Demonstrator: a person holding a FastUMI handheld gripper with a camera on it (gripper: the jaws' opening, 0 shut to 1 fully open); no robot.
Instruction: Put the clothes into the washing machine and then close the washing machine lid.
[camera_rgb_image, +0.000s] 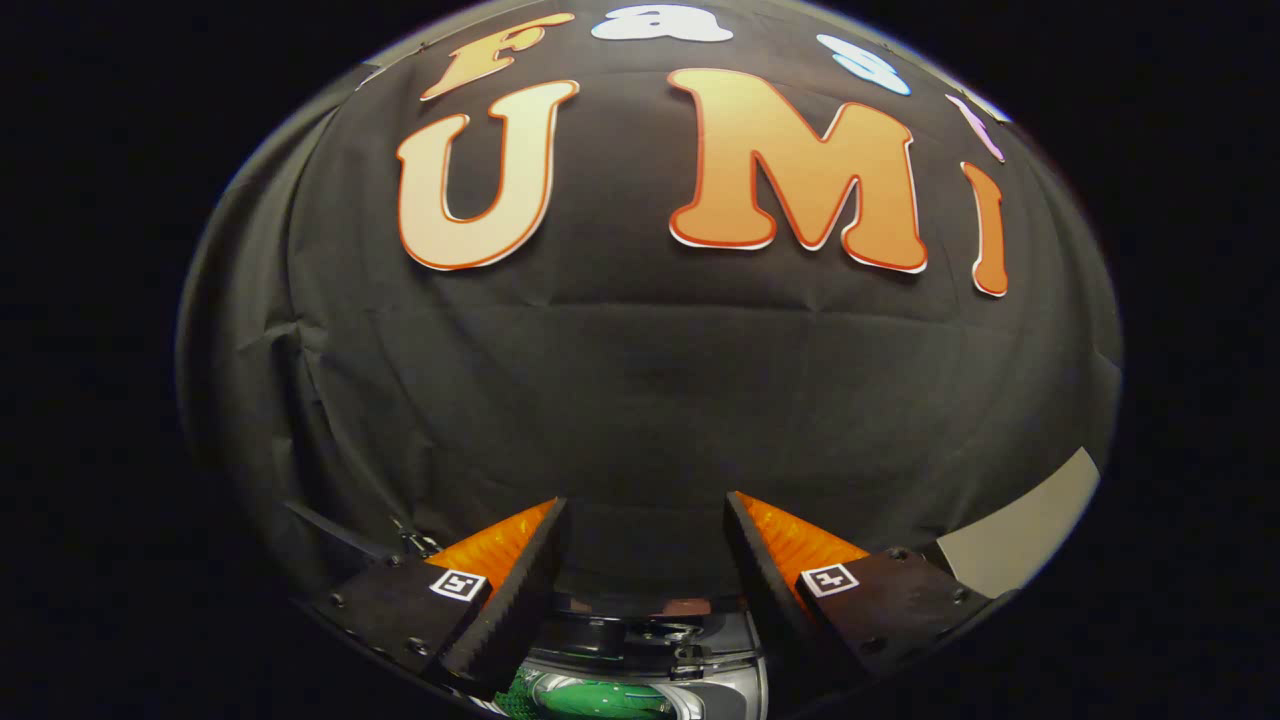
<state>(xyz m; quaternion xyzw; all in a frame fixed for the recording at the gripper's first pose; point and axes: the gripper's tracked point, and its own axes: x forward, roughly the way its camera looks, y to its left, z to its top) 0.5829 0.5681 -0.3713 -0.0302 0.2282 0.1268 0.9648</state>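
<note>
My gripper stands open, its two orange fingers with black toothed pads spread wide and nothing between them. It points at the black cloth wall. Low down between the finger bases, a slice of the washing machine shows: a dark rim, a grey-white body and a hinge-like part. Something green lies inside its opening, below the left finger base; I cannot tell whether it is a piece of clothing. Most of the machine is hidden below the fingers.
The black cloth wall stands straight ahead beyond the fingers. A pale grey strip of floor or wall edge shows beyond the right finger.
</note>
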